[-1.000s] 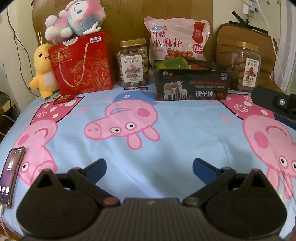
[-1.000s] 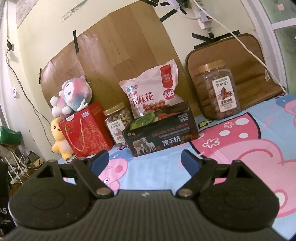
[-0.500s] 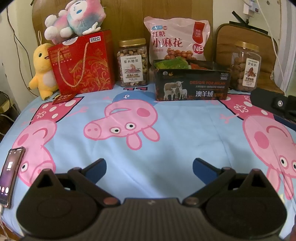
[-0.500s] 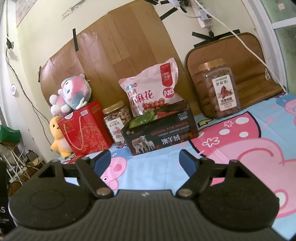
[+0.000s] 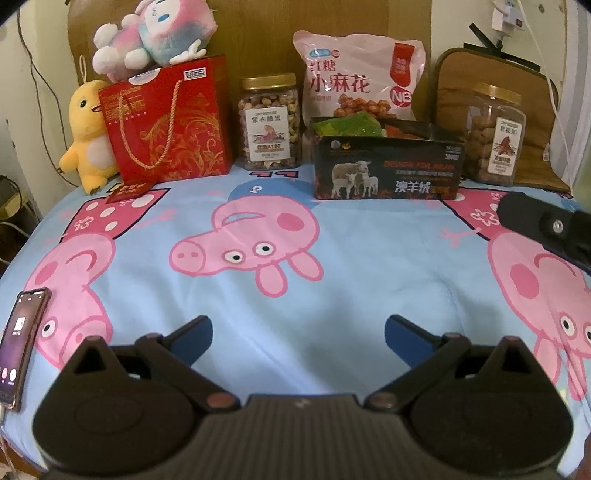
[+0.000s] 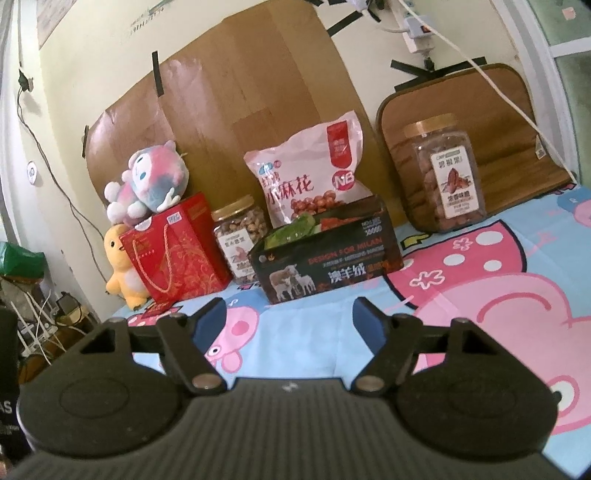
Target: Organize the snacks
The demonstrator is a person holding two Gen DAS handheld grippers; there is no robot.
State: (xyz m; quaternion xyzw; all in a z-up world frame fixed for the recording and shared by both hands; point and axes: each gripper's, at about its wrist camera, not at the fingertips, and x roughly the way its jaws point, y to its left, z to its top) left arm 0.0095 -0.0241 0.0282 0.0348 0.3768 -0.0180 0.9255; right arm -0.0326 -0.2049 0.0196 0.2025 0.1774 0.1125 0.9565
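Note:
A black open box point(image 5: 388, 170) point(image 6: 325, 258) with green and red snack packets inside stands at the back of the bed. Behind it leans a pink snack bag point(image 5: 358, 77) point(image 6: 310, 173). A nut jar point(image 5: 269, 122) point(image 6: 240, 240) stands left of the box, another jar point(image 5: 495, 133) point(image 6: 447, 184) right of it. My left gripper point(image 5: 299, 332) is open and empty over the sheet, well short of the snacks. My right gripper point(image 6: 290, 321) is open and empty, pointing at the box; part of it shows in the left wrist view point(image 5: 546, 225).
A red gift bag point(image 5: 170, 122) point(image 6: 177, 251) with a plush toy point(image 5: 155, 33) on top and a yellow duck plush point(image 5: 88, 136) stand at the back left. A phone point(image 5: 18, 343) lies at the bed's left edge. A brown cushion point(image 6: 469, 122) leans behind the right jar.
The right gripper has tilted down and edged slightly nearer the box, so the snacks sit lower in its view. The left gripper has barely moved. Both stay open.

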